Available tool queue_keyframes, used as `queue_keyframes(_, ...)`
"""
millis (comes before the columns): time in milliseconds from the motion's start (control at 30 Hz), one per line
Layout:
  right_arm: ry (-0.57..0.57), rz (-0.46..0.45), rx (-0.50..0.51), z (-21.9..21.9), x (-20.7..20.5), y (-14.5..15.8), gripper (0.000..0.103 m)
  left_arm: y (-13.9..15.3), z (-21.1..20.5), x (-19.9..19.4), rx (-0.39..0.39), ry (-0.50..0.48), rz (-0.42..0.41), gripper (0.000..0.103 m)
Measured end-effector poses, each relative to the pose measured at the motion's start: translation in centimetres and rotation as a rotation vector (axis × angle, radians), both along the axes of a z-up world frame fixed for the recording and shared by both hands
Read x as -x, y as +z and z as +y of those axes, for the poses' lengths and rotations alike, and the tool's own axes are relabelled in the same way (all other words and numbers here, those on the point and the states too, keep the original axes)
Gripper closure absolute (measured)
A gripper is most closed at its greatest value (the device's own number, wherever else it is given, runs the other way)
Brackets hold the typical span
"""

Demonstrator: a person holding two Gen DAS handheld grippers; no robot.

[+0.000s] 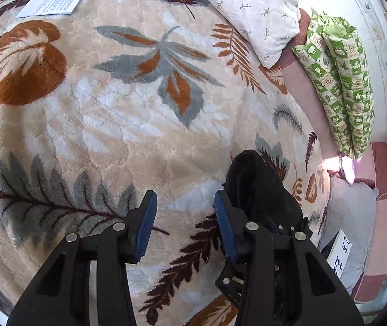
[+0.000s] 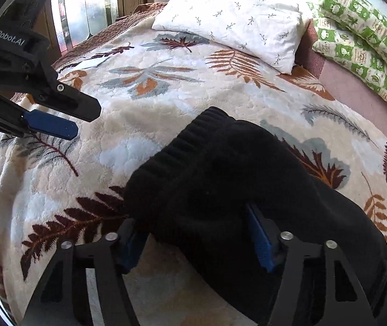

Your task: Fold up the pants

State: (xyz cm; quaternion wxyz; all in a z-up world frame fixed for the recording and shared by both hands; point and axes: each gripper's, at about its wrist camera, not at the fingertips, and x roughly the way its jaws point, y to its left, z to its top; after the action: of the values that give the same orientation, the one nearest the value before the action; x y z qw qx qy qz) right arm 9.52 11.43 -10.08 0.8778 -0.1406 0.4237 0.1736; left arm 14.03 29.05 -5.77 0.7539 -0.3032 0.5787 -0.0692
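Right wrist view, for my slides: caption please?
Black pants draped between the open right gripper fingers above a leaf-print blanket.

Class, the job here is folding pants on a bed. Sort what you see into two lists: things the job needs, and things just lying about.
Needed for the job:
black pants
left hand-held gripper, open and empty
right hand-held gripper, pants draped over it
leaf blanket, the folding surface

Just lying about:
white pillow
green quilt
paper sheet
grey cushion
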Motion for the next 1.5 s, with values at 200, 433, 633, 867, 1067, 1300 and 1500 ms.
queue_keyframes(200, -0.012, -0.021, -0.062, -1.7, -0.2, 1.1, 0.072, -0.3, -3.0, -2.1, 0.028, -0.071, -0.001, 0.056)
queue_keyframes(433, -0.013, -0.008, -0.107, -1.9, -0.1, 0.9, 0.070, -1.4, -5.0, -4.8, 0.159, -0.068, 0.031, 0.051)
queue_keyframes(633, -0.033, -0.002, -0.163, -2.3, -0.1, 1.0, 0.066, -2.1, -7.2, -6.3, 0.170, -0.091, 0.064, 0.041)
queue_keyframes(867, -0.046, -0.017, -0.186, -2.4, 0.4, 0.9, 0.065, -3.2, -9.0, -7.3, 0.182, -0.160, 0.110, 0.041)
queue_keyframes(1067, -0.048, -0.020, -0.174, -2.3, 0.5, 0.6, 0.063, -4.0, -8.2, -7.1, 0.200, -0.173, 0.145, 0.086)
queue_keyframes(1300, -0.026, -0.005, -0.255, -3.6, 1.3, 2.2, 0.068, -1.6, -7.9, -5.2, 0.271, -0.154, 0.089, 0.087)
queue_keyframes(1500, -0.030, -0.029, -0.336, -5.4, 4.0, 4.8, 0.068, 1.4, -9.1, -3.3, 0.310, -0.146, 0.063, 0.087)
